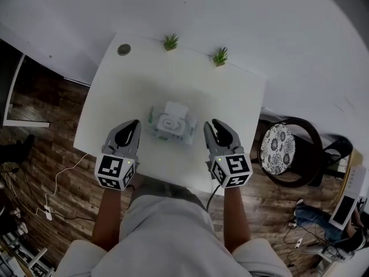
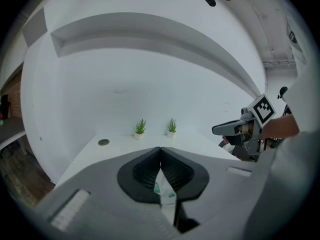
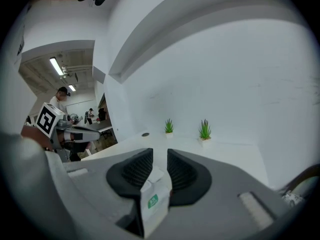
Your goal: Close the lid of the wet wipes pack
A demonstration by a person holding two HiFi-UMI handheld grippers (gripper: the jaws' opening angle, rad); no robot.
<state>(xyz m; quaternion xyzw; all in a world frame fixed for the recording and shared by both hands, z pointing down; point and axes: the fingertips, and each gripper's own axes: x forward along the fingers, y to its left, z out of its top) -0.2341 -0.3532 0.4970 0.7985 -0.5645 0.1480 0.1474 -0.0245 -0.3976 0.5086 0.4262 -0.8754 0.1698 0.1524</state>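
A white wet wipes pack lies in the middle of the white table, its lid flipped up on the far side. My left gripper hovers just left of the pack, its jaws shut tip to tip; a strip of the pack shows below the tips. My right gripper sits just right of the pack, its jaws a narrow gap apart. The pack's end with a green label shows through that gap. Neither gripper touches the lid.
Two small potted plants stand along the table's far edge, with a round grommet at the far left corner. A round chair with a patterned cushion stands to the table's right. White wall behind; wooden floor around.
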